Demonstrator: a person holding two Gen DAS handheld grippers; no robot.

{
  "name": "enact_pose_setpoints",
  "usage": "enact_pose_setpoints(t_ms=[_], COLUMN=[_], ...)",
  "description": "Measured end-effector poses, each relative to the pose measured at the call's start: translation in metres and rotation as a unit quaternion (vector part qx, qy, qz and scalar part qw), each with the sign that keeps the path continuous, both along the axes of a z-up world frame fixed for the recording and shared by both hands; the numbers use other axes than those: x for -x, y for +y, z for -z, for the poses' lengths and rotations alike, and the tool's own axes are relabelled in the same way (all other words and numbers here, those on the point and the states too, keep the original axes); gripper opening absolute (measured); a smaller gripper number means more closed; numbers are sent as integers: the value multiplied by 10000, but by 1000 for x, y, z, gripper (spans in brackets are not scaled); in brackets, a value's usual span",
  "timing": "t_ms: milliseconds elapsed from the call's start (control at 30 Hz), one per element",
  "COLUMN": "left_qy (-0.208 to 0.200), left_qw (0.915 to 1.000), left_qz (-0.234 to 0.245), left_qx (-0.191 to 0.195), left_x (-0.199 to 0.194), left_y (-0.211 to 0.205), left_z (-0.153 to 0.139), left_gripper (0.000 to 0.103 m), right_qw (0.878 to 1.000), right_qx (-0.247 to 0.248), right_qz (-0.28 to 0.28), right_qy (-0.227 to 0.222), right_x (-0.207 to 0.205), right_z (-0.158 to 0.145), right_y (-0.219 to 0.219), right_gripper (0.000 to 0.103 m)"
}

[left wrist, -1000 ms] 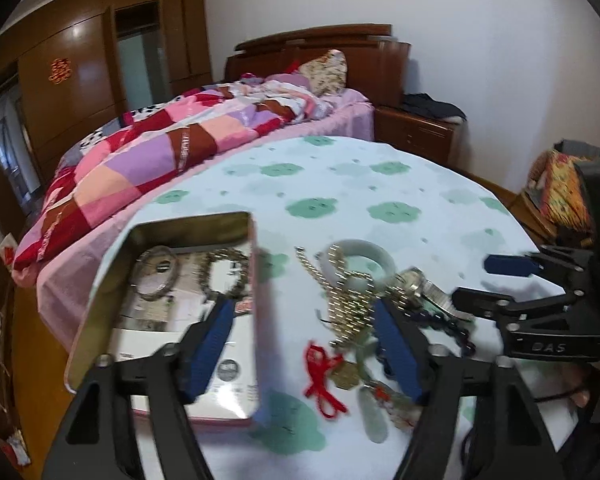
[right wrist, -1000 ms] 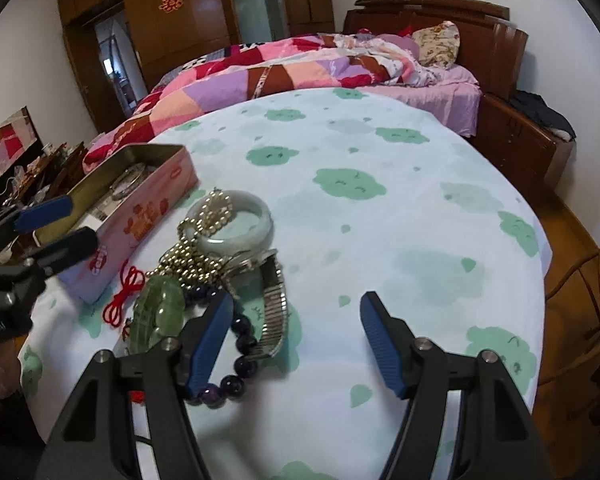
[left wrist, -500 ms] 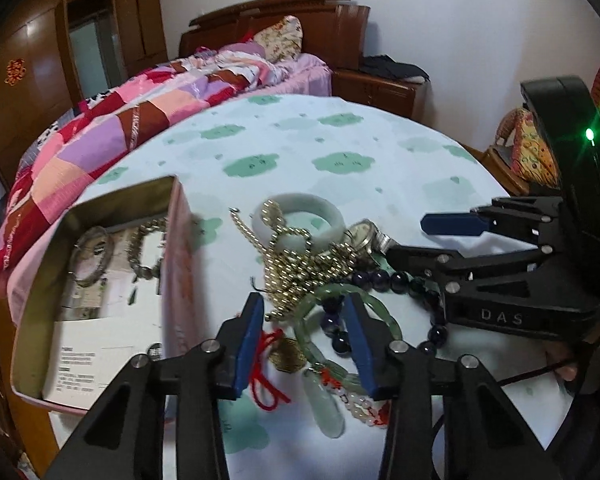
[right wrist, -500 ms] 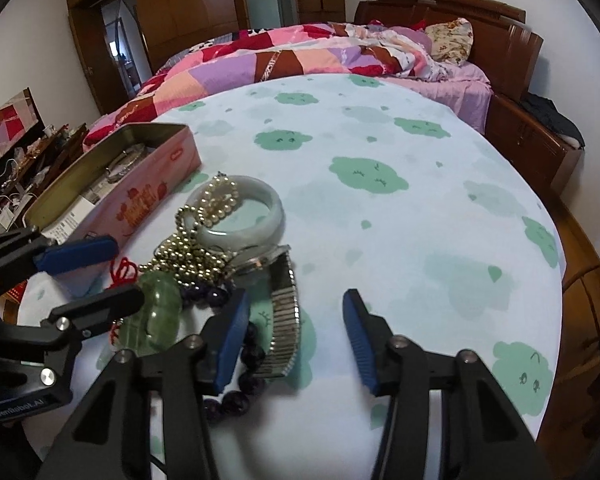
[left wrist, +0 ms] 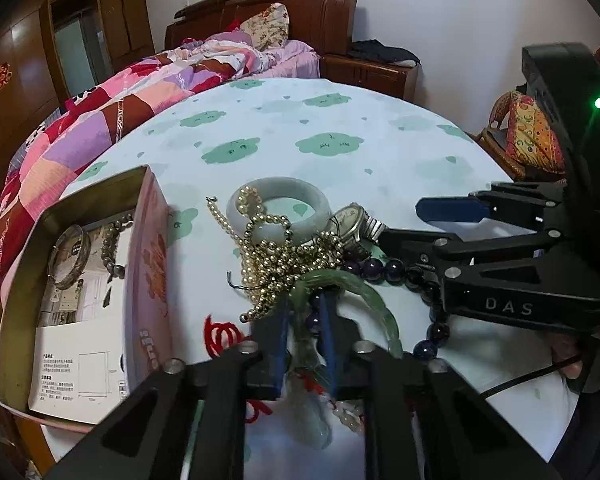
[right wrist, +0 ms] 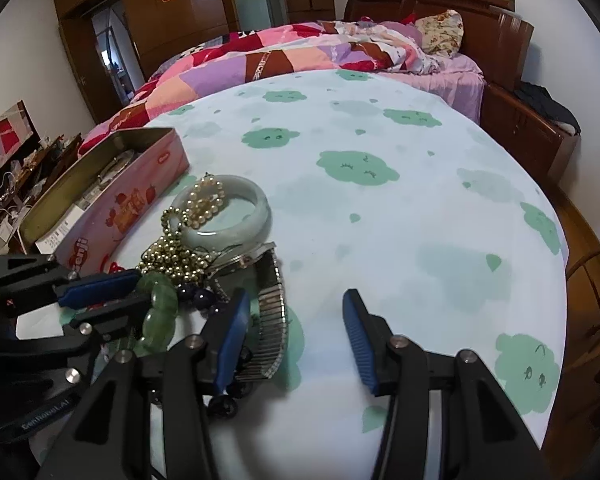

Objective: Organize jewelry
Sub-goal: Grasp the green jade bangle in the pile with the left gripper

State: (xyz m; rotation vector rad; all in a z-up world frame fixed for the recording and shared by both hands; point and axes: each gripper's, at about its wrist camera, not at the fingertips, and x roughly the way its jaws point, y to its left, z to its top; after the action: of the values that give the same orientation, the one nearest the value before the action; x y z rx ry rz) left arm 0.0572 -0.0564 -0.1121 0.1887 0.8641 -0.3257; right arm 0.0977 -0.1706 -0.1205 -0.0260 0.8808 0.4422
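Note:
A jewelry pile lies on the round table: a pale jade bangle (left wrist: 278,210), a gold bead necklace (left wrist: 284,256), a metal watch (left wrist: 354,224), dark purple beads (left wrist: 384,268) and a green bead bracelet (left wrist: 364,296). My left gripper (left wrist: 304,320) is shut on the green bracelet, also in the right wrist view (right wrist: 160,312). My right gripper (right wrist: 296,340) is open beside the watch band (right wrist: 272,320). An open pink tin (left wrist: 148,264) at left holds a silver bangle (left wrist: 68,256) and a bead bracelet (left wrist: 114,240).
A red cord charm (left wrist: 220,332) lies by the tin. The table has a green cloud-print cloth (right wrist: 380,200). A bed with a patchwork quilt (left wrist: 120,100) stands behind. A chair with patterned fabric (left wrist: 528,136) is at right.
My left gripper moved forward over the pile and closed its jaws on the green bracelet. My right gripper narrowed a little and moved closer to the watch.

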Motion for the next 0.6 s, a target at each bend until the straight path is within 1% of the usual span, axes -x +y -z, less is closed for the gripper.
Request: enact_pose_setpoints(t_ms=[167, 400, 600], left_qy=[-61, -422, -516], left_qw=[9997, 9982, 9968], left_qz=[-67, -171, -317], left_qx=[207, 385, 516], left_x=[3, 15, 16], left_y=[9, 17, 26], left_z=[-5, -21, -30], left_gripper=[5, 5, 5], right_qw=[10000, 10000, 9997], right_qx=[-44, -41, 128], right_qz=[19, -18, -209], right_qy=[-1, 15, -42], right_x=[1, 0, -5], right_z=[0, 1, -2], right_y=[-2, -1, 7], right_gripper=[52, 52, 52])
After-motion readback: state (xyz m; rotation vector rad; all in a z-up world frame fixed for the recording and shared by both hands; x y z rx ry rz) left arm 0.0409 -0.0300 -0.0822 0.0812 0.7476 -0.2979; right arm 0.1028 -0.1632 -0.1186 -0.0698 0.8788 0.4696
